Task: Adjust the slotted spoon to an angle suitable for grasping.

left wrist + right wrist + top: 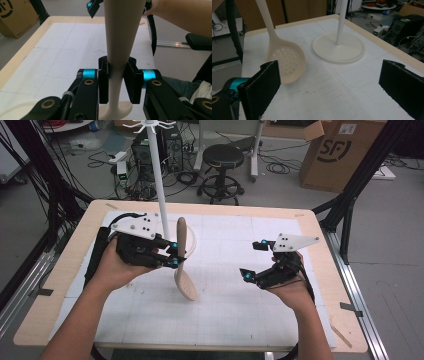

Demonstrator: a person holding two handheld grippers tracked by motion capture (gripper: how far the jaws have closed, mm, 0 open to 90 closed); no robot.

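Spoon: the cream plastic spoon with holes hangs upright over the left middle of the desk, bowl down, just above the top.
Left gripper: its fingers pinch the spoon's thin neck.
Right gripper: its fingers are spread wide, nothing between them; it is on the right, well apart from the spoon.
Stand: the tall white hook stand is just beyond the spoon.
Risk: I think the smooth neck could slip or swing and bump the pole.
Count: one spoon, one stand, two grippers.
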